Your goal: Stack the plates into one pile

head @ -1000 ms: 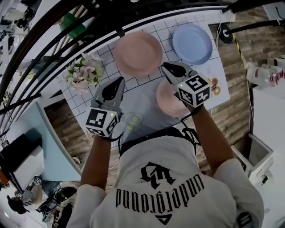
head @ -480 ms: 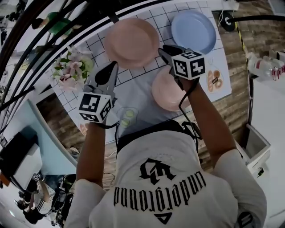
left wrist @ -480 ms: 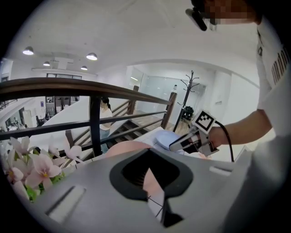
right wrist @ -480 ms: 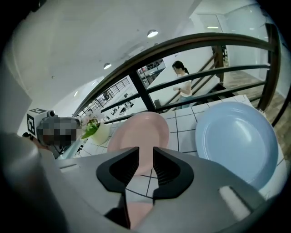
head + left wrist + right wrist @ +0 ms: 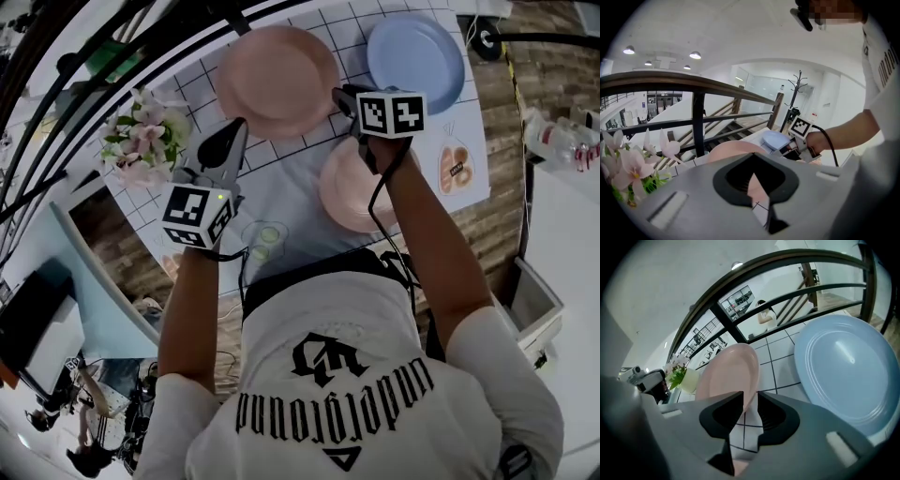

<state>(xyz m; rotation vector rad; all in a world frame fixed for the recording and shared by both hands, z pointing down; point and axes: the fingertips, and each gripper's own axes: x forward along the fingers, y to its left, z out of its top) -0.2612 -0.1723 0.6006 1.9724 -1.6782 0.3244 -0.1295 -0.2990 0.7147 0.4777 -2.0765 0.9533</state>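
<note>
Toward the upper centre of the frame, the right tongs (image 5: 339,96) are spread, their jaws just opened with nothing between them, between the far pink plate (image 5: 277,80) and the blue plate (image 5: 415,61). The left tongs (image 5: 240,127), a narrow slit apart and empty, point at the far pink plate. The near pink plate (image 5: 347,192) lies separate on the bench (image 5: 291,202).
</note>
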